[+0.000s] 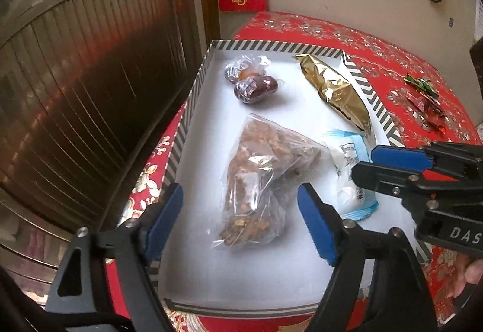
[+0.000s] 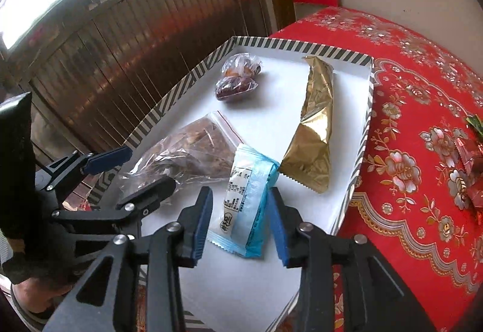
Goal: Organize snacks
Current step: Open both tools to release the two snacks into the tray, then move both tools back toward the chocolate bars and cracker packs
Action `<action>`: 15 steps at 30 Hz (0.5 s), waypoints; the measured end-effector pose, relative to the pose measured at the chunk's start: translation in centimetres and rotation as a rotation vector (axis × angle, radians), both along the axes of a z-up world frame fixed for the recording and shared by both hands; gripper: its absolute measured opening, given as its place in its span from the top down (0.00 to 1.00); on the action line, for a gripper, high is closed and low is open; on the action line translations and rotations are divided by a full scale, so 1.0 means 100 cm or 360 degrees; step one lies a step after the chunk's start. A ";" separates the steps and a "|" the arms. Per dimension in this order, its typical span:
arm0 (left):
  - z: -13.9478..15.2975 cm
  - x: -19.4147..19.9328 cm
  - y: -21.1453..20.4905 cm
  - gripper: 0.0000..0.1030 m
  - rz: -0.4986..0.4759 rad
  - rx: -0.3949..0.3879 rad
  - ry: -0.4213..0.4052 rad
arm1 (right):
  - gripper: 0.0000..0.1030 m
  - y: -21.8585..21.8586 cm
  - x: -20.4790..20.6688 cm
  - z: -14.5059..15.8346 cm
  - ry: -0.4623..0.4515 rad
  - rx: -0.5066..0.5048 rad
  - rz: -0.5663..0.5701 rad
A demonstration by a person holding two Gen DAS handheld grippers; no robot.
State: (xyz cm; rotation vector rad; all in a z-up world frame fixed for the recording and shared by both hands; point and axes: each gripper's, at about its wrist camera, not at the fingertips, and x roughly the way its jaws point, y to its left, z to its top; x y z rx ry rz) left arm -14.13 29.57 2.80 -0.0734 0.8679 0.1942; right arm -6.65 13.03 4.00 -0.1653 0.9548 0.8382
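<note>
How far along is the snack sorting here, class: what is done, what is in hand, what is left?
Done: four snacks lie in the striped box: wrapped dates, gold packet, clear bag of brown pieces and blue-white packet.
In hand: nothing. The left gripper stands open over the clear bag; the right gripper straddles the blue-white packet without pressing.
Left: the foil candies on the red cloth.

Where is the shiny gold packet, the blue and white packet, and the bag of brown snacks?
gold packet [image 2: 317,126]: right wrist view, middle of its foil.
blue and white packet [image 2: 244,196]: right wrist view, middle of its wrapper.
bag of brown snacks [image 1: 259,181]: left wrist view, middle of the clear bag.
</note>
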 end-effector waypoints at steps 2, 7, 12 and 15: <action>0.004 -0.003 -0.001 0.22 0.0009 0.0001 -0.0016 | 0.64 -0.005 -0.002 0.005 -0.0009 0.0019 -0.0004; 0.018 -0.009 -0.008 0.21 0.0019 0.0093 -0.0063 | 0.63 -0.021 -0.006 0.015 -0.0022 0.0090 -0.0027; 0.037 -0.014 -0.017 0.20 0.0023 0.0126 -0.0140 | 0.61 -0.043 -0.005 0.024 -0.0030 0.0151 -0.0075; 0.048 -0.011 -0.028 0.14 -0.0008 0.0119 -0.0183 | 0.61 -0.059 -0.003 0.030 -0.0050 0.0169 -0.0117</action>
